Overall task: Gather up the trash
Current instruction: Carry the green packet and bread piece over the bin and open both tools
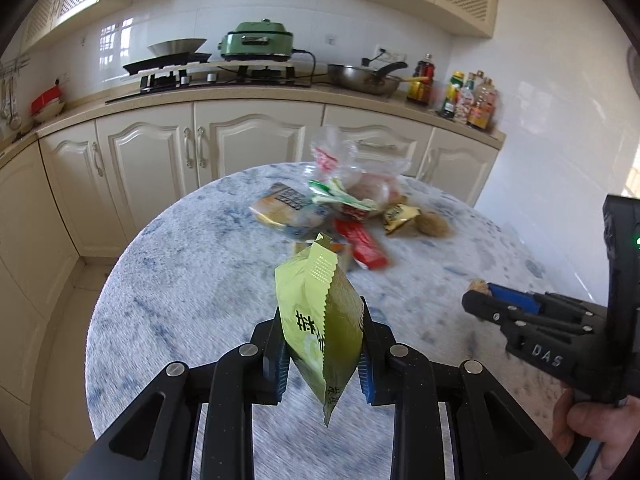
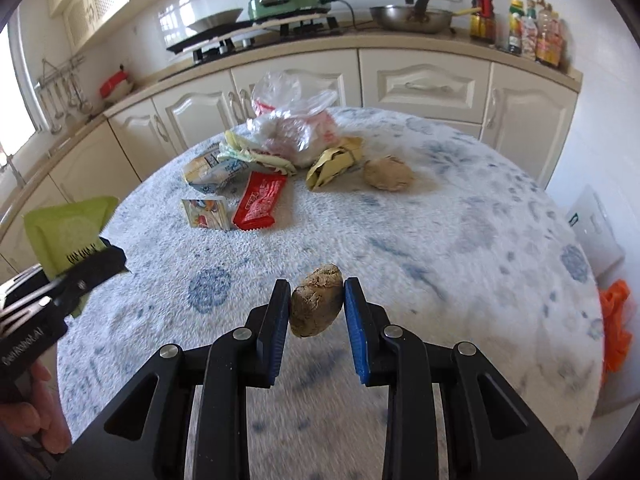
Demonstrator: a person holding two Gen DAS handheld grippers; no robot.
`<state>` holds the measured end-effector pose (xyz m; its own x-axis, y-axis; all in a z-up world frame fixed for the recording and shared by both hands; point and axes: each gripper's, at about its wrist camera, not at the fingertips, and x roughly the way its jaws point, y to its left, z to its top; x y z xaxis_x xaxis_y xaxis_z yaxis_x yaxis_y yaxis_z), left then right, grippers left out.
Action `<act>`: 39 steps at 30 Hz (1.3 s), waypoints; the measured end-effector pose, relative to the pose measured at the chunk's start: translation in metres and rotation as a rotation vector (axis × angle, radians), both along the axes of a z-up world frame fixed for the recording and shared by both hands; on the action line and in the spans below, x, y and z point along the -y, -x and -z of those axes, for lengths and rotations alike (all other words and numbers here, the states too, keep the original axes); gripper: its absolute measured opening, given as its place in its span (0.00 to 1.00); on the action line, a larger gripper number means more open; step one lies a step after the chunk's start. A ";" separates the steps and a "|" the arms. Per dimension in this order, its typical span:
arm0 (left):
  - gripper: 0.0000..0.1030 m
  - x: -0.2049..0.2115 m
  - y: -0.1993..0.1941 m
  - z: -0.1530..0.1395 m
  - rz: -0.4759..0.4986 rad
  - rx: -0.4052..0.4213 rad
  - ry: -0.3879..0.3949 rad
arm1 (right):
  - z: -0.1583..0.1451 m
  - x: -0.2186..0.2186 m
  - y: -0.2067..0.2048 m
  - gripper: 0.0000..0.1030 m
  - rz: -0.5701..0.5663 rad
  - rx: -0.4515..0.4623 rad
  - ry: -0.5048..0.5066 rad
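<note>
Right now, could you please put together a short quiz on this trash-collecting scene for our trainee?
1. True or false: the left gripper is shut on a green packet.
2. What does the right gripper hold? A) the red wrapper B) a brown lump C) the clear plastic bag
3. Fill in: the trash not yet collected lies on the round ____.

Key
1. True; the packet is pinched upright between the pads.
2. B; the lump sits between the blue pads, above the tabletop.
3. Table; wrappers, a bag and another brown lump remain there.
</note>
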<state>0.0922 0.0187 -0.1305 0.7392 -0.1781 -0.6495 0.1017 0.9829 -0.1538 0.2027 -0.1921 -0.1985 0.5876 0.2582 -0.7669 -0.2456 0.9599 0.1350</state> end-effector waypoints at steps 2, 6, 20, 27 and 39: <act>0.23 0.005 0.007 -0.005 0.006 0.009 -0.010 | -0.009 0.008 0.008 0.27 0.004 0.014 -0.028; 0.23 0.021 0.019 -0.019 0.017 0.035 -0.022 | -0.026 0.023 0.021 0.27 0.015 0.050 -0.063; 0.23 0.107 0.034 -0.066 0.177 0.135 -0.003 | -0.093 0.125 0.060 0.27 0.160 0.208 -0.099; 0.23 0.184 0.028 -0.082 0.336 0.166 0.022 | -0.111 0.212 0.088 0.27 0.320 0.256 -0.065; 0.23 0.346 0.007 -0.054 0.612 0.049 0.024 | -0.078 0.352 0.134 0.27 0.597 0.188 -0.047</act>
<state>0.0855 -0.3278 -0.0762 0.5275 -0.5936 -0.6078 0.6539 0.7404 -0.1555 0.0683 -0.5440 -0.1209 0.7645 -0.1254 -0.6323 0.3074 0.9331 0.1866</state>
